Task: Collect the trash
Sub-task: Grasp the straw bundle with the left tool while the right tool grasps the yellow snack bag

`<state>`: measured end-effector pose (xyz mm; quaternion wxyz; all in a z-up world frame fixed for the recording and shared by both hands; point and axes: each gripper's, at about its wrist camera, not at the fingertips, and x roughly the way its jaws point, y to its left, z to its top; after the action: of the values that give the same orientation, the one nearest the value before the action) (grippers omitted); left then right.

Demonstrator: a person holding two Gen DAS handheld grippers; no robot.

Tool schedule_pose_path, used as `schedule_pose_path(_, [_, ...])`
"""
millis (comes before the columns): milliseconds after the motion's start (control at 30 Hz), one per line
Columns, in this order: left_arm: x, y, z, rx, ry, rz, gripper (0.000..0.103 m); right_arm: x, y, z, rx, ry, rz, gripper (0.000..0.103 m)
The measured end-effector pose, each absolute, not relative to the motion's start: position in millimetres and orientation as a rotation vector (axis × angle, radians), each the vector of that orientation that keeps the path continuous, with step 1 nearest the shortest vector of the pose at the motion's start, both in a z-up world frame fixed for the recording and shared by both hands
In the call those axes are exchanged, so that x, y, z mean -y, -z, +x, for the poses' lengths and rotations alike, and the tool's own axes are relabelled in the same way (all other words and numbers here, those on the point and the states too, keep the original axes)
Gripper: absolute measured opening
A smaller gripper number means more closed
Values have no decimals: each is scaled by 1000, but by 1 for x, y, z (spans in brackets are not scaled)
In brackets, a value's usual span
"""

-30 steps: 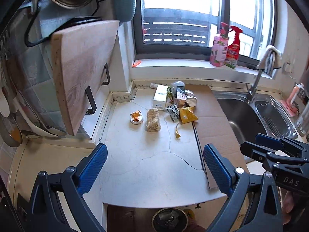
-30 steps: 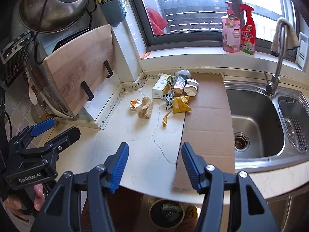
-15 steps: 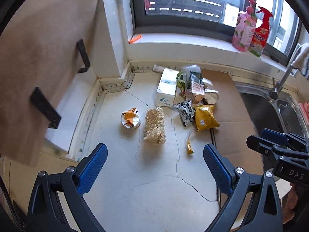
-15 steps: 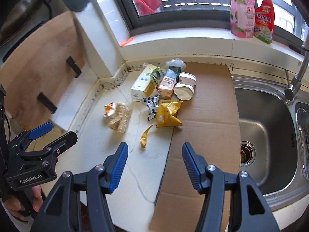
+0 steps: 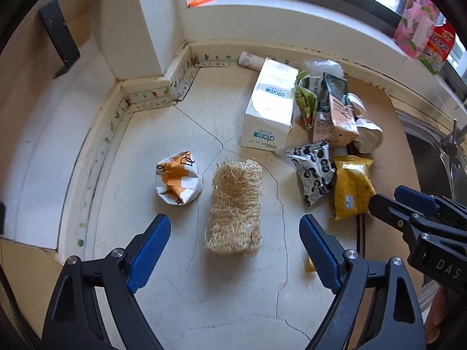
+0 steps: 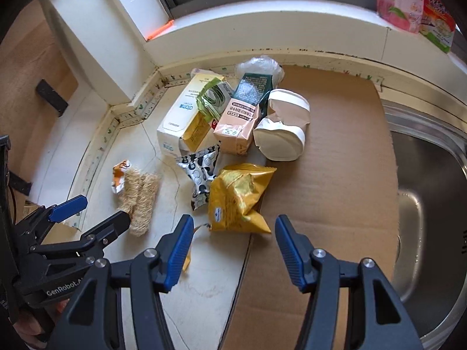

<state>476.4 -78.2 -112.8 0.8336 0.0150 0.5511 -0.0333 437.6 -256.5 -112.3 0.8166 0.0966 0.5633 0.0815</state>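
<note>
The left gripper (image 5: 235, 233) is standing wide open and holding nothing; the loofah (image 5: 235, 206) is lying between its fingers. The right gripper (image 6: 233, 230) is also gaping empty, the yellow bag (image 6: 238, 198) just ahead of it.

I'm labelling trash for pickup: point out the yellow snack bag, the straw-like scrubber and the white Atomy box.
yellow snack bag (image 6: 238, 198), right wrist view, crinkled front.
straw-like scrubber (image 5: 235, 207), left wrist view, middle of top face.
white Atomy box (image 5: 270, 108), left wrist view, top panel.
</note>
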Motion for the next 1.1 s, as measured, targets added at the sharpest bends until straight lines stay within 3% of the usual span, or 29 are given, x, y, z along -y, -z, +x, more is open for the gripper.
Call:
schedule_pose_path(433, [74,152,506,-1258,37,-20,72,248,146,466,-1251,-176,167,59])
schedule_pose_path(533, [75,157,511,-1270,37,-28,64,245,145,466,-1240,-180,146,58])
schedule_pose_path(667, [77,166,517,-1286,43,-48,43,240,145,466,-1234,-177,108,58])
schedule_pose_path(833, [78,166,513,-1266,41,-55,37,233,145,463,-1228,-183,74,35])
schedule_pose_path(1100, [71,153,490,-1236,27,-98,32,236,132,452,-1175,-195,94,17])
